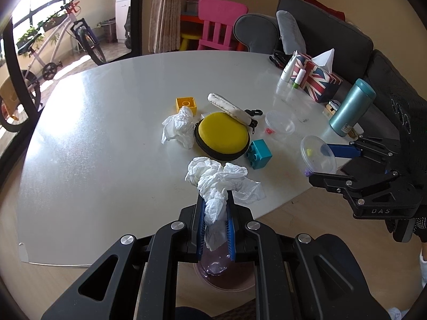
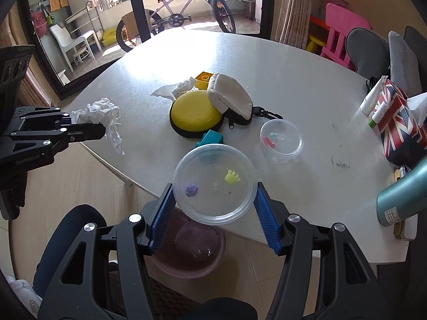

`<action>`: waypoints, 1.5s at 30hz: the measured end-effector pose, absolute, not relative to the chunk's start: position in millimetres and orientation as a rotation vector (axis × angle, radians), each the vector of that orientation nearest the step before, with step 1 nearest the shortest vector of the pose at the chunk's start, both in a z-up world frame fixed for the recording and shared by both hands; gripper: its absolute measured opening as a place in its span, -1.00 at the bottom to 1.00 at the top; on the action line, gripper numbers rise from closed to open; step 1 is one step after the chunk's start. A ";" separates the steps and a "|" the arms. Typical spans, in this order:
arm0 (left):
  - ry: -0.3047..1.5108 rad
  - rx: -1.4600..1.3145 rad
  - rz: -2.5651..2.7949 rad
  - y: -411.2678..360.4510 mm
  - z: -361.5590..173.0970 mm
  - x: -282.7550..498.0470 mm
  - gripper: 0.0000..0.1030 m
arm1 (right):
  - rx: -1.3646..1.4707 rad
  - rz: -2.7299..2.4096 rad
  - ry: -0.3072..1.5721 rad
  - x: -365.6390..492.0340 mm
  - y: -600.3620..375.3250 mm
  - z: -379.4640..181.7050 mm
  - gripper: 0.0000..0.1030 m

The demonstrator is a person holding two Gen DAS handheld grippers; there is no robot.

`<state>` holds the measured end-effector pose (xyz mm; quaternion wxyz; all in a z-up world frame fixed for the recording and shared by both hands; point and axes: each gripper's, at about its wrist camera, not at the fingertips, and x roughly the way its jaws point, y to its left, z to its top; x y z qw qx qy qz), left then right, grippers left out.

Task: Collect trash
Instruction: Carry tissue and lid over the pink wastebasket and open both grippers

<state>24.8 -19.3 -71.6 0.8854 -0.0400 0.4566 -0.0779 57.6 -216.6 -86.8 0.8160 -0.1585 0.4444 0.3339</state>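
We hold crumpled tissue [image 1: 216, 184] pinched tight in left gripper [image 1: 215, 222]. Right gripper [image 2: 213, 200] spans clear tub [image 2: 213, 184] at rim, both above bin [image 2: 189, 250]. Slick tub may slip; loose tissue tail may snag table [image 1: 106, 122] edge.

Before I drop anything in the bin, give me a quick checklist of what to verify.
1. Left gripper shut on the crumpled tissue: ok.
2. Right gripper pads pressing the clear round container: ok.
3. Container empty of small toys: not ok, purple and yellow pieces inside.
4. Bin on the floor below both grippers: ok.
5. Second crumpled tissue collected from the table: not ok.
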 end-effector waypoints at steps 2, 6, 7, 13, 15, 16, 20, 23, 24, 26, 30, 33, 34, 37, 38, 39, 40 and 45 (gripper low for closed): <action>0.954 -0.079 -0.167 -21.9 -73.6 17.9 -0.74 | -0.335 0.729 0.946 46.7 -217.9 -86.1 0.15; 0.970 -0.076 -0.176 -27.1 -80.1 4.2 -0.74 | -0.332 0.762 0.956 27.6 -217.1 -89.2 0.15; 0.974 -0.079 -0.179 -27.8 -82.1 1.3 -0.74 | -0.334 0.769 0.962 23.7 -216.5 -91.5 0.15; 1.000 -0.090 -0.192 -31.7 -94.8 -15.6 -0.74 | -0.339 0.809 1.020 5.1 -211.8 -115.0 0.15; 1.007 -0.096 -0.193 -31.2 -98.3 -20.2 -0.74 | -0.336 0.822 1.042 2.5 -210.4 -123.6 0.15; 1.009 -0.096 -0.193 -31.6 -99.4 -21.4 -0.74 | -0.336 0.827 1.050 1.8 -209.4 -127.4 0.15; 1.011 -0.098 -0.194 -30.9 -98.9 -23.9 -0.74 | -0.331 0.840 1.077 2.1 -205.1 -135.8 0.20; 1.010 -0.101 -0.194 -30.0 -98.5 -24.4 -0.74 | -0.313 0.837 1.069 2.9 -206.3 -134.4 0.55; 1.011 -0.100 -0.195 -30.3 -99.0 -24.1 -0.74 | -0.309 0.836 1.067 3.4 -206.8 -133.7 0.59; 1.015 -0.101 -0.198 -31.1 -100.2 -23.8 -0.74 | -0.306 0.831 1.063 4.5 -208.3 -132.4 0.66; 1.020 -0.099 -0.209 -34.8 -102.3 -22.8 -0.74 | -0.294 0.817 1.053 7.0 -213.1 -128.3 0.72; 1.027 -0.094 -0.220 -38.8 -104.6 -22.0 -0.74 | -0.289 0.802 1.045 9.1 -218.2 -126.1 0.74; 1.030 -0.093 -0.223 -39.6 -105.5 -21.8 -0.74 | -0.285 0.799 1.041 9.6 -220.1 -124.3 0.74; 1.042 -0.087 -0.235 -43.7 -109.0 -20.5 -0.74 | -0.280 0.780 1.024 11.4 -226.2 -118.8 0.75; 1.046 -0.085 -0.239 -45.0 -110.3 -20.6 -0.74 | -0.277 0.776 1.017 11.4 -228.1 -116.7 0.76; 1.051 -0.082 -0.244 -46.6 -111.6 -20.3 -0.74 | -0.273 0.773 1.012 11.4 -233.0 -112.9 0.76; 1.055 -0.080 -0.248 -48.2 -112.6 -19.9 -0.74 | -0.270 0.768 1.007 12.2 -235.3 -110.4 0.76; 1.075 -0.078 -0.281 -55.2 -117.9 -19.6 -0.70 | -0.260 0.745 0.992 16.4 -243.7 -104.4 0.77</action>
